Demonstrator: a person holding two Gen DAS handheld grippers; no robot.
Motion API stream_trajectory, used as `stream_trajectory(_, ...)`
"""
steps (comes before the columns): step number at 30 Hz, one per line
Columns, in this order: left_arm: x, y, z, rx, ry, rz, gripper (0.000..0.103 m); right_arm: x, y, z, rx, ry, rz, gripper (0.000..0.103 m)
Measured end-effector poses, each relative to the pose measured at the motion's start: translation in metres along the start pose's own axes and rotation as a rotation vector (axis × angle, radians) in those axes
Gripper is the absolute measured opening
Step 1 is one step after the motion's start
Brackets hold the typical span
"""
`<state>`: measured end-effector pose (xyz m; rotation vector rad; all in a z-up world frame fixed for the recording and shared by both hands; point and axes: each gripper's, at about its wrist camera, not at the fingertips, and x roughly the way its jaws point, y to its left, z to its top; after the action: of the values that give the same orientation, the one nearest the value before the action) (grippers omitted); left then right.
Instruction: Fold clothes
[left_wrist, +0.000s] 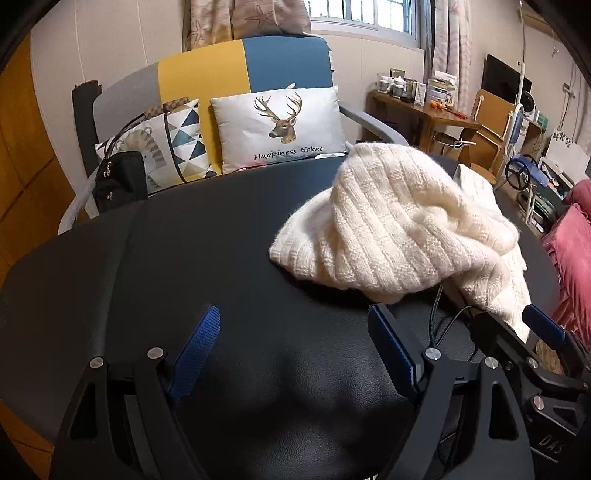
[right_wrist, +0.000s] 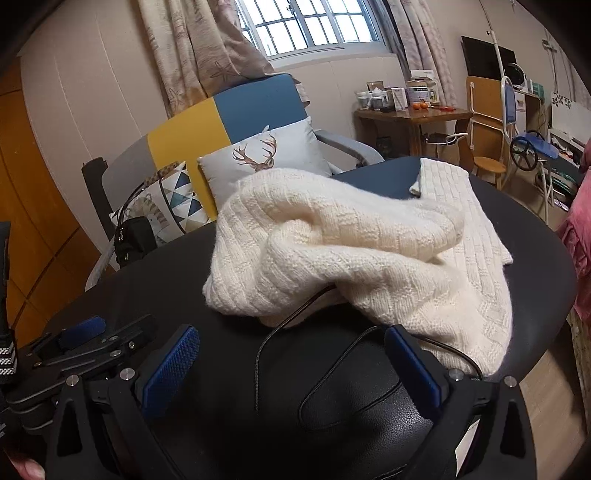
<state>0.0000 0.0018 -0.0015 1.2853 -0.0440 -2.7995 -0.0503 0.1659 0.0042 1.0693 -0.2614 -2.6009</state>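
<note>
Hovering low over the black tabletop, the left gripper is seen with its 2 blue-padded fingers spread wide apart and nothing held between them. Beside it, the right gripper is likewise held with its fingers parted and empty above the same tabletop; part of it is also caught at the right edge of the left wrist view, where the letters "DAS" are printed on its black body. A thin black cable is looped on the tabletop between the right fingers and is run under the near edge of the garment. Just beyond both grippers, a cream knitted sweater is lain crumpled in a heap on the right half of the tabletop, one flat part being stretched toward the far edge. Behind the tabletop, a sofa in grey, yellow and blue panels is seen, with a black bag, a cushion with triangles and a deer cushion marked "Happiness ticket". Farther right, a wooden side table loaded with jars and boxes is placed under the window.
</note>
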Motion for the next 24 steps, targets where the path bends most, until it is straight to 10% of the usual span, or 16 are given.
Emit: stream_trajectory(24, 0.007, 0.008, -0.002, -0.043, 0.024, -0.012, 0.085, 0.013, -0.003, -0.005, -0.001, 0.069, -0.040, 0.103)
